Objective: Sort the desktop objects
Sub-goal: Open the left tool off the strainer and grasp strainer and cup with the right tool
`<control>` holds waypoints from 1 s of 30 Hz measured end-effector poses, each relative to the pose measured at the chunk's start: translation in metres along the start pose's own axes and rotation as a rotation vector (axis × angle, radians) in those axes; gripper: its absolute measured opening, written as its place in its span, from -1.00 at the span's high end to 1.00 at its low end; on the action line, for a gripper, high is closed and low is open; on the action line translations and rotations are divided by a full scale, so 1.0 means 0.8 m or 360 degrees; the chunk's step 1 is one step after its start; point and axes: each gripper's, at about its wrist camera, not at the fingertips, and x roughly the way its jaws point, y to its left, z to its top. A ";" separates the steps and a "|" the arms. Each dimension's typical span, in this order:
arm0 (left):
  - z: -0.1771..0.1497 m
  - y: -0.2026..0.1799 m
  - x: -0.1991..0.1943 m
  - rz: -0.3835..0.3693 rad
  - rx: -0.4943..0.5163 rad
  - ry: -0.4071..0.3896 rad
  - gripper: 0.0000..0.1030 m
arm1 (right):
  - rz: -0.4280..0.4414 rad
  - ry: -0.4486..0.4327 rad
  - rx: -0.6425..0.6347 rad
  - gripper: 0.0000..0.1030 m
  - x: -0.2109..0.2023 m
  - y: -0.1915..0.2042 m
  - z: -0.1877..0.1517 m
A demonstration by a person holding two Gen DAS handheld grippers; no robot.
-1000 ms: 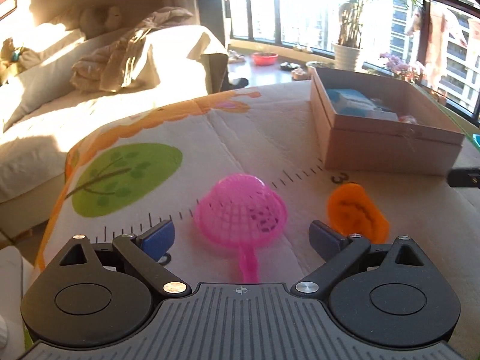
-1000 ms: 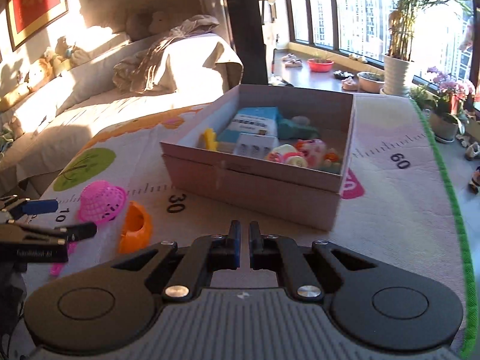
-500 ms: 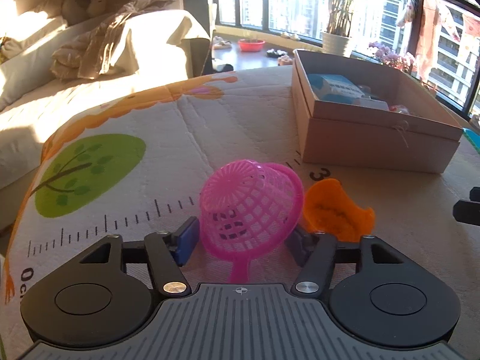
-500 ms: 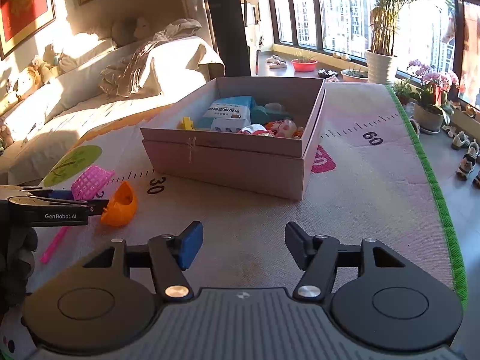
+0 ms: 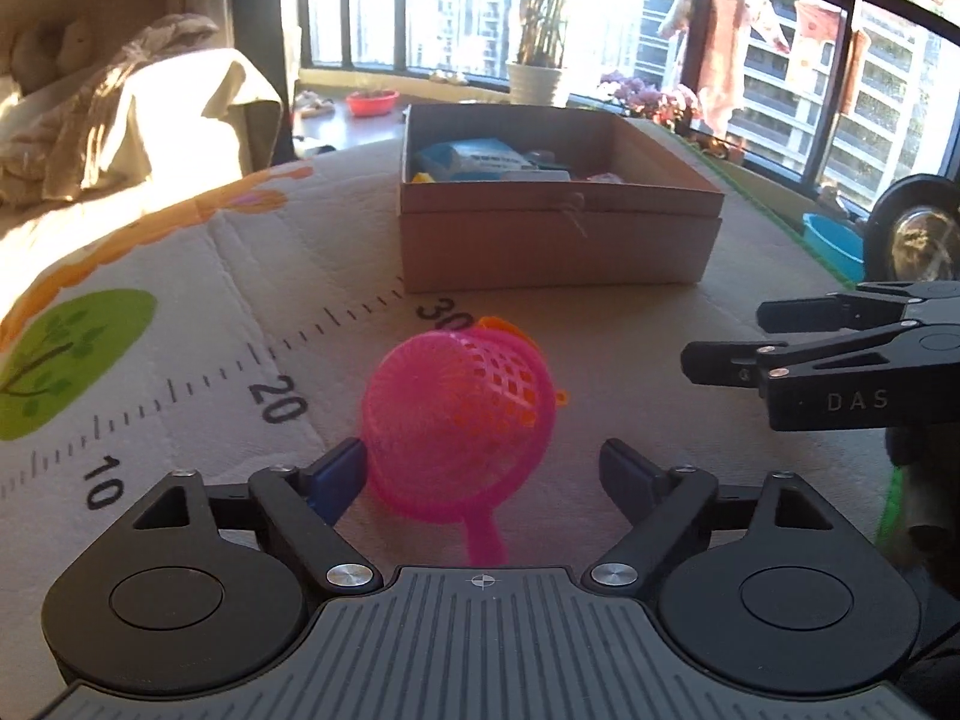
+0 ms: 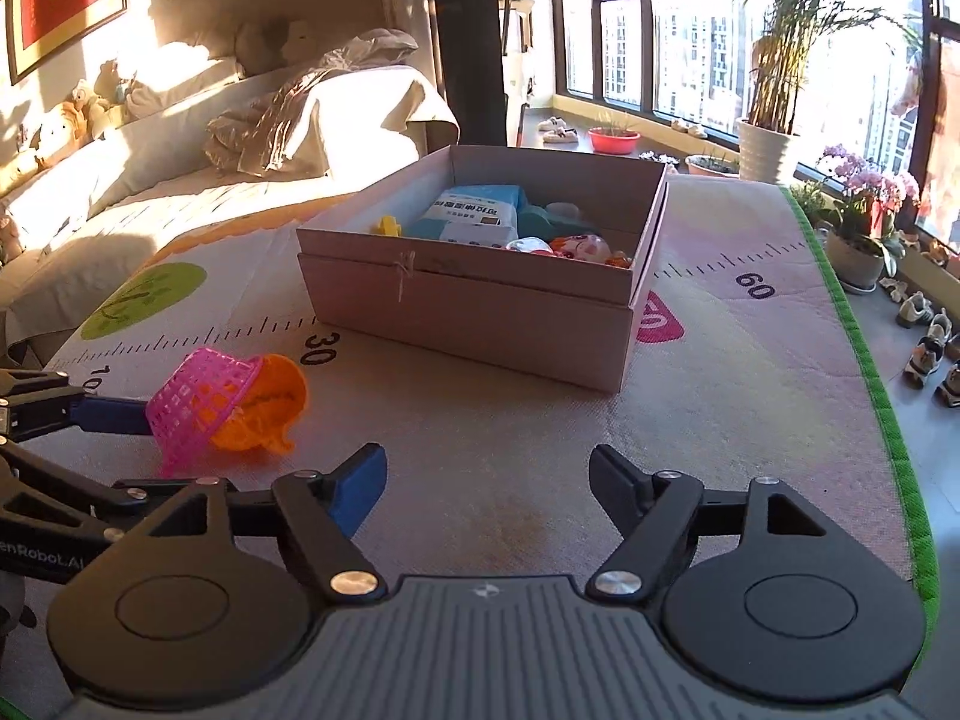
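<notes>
Room: sunlight is pouring through tall windows onto a sofa (image 6: 180, 138) piled with stuffed toys and draped cloth; potted plants are standing along the sill.
Surface: a padded play mat (image 6: 720, 360), printed with a ruler scale and a green tree patch, is covering the worktop.
Box: a cardboard box (image 6: 480, 312) is sitting near the middle of the mat, past the 30 mark, and is holding a blue packet, a yellow piece and small toys.
Pink strainer: the pink strainer (image 5: 459, 420) is lying tipped on its side between the left fingers, mesh bowl pointing toward the box, handle pointing back at the camera.
Orange toy: an orange toy (image 6: 270, 411) is touching the strainer's open rim, on the side nearer the box.
Left gripper: the left gripper (image 5: 483, 474) is standing wide open around the strainer; one blue pad is touching the bowl, the other is apart from it.
Right gripper: the right gripper (image 6: 486, 483) is hanging wide apart over bare mat, gripping nothing, near the front edge.
</notes>
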 end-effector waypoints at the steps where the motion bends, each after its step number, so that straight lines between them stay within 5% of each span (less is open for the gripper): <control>1: -0.003 0.001 -0.001 0.0038 0.0017 -0.0010 -0.85 | -0.0005 0.0002 0.0001 -0.53 0.000 0.000 -0.001; 6: -0.016 0.019 0.007 0.0129 -0.0027 0.0022 -0.89 | -0.0027 0.0041 0.0024 -0.65 0.009 0.002 -0.008; 17: -0.022 0.038 0.004 0.0117 -0.0125 0.0002 -1.00 | -0.0046 0.0067 -0.0021 -0.99 0.027 0.033 -0.011; 30: -0.023 0.037 0.007 0.0116 -0.0126 0.0003 -1.00 | 0.0019 0.0102 -0.0006 -1.00 0.028 0.029 -0.009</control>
